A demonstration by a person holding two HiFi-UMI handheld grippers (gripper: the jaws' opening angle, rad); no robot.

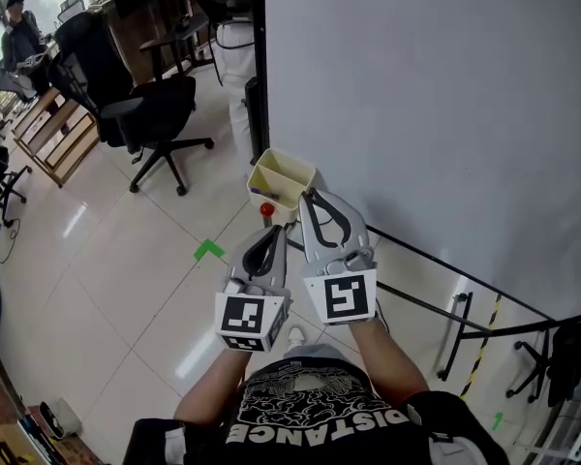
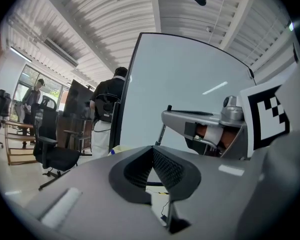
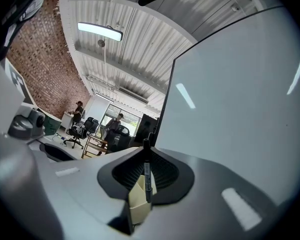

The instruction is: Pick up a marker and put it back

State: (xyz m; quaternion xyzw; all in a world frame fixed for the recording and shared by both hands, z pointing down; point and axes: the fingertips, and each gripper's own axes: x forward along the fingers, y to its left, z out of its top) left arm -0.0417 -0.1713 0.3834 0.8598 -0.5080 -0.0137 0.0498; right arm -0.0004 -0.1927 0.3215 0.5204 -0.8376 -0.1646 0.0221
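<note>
A thin black marker (image 3: 147, 176) stands upright between the pads of my right gripper (image 3: 146, 151), which is shut on it. Just under the marker is a cream holder (image 3: 138, 206). In the head view that holder (image 1: 292, 159) hangs at the left edge of the whiteboard (image 1: 445, 114), and my right gripper (image 1: 307, 196) has its tips at the holder's near rim. My left gripper (image 1: 274, 229) is held beside it to the left, a little lower, shut and empty. In the left gripper view its tips (image 2: 152, 150) meet with nothing between them.
A small red knob (image 1: 266, 209) sits just below the holder. A black office chair (image 1: 140, 105) and a wooden shelf (image 1: 53, 134) stand on the tiled floor to the left. A person (image 1: 234, 46) stands beyond the board's edge. The board's black legs (image 1: 455, 308) run along the floor at right.
</note>
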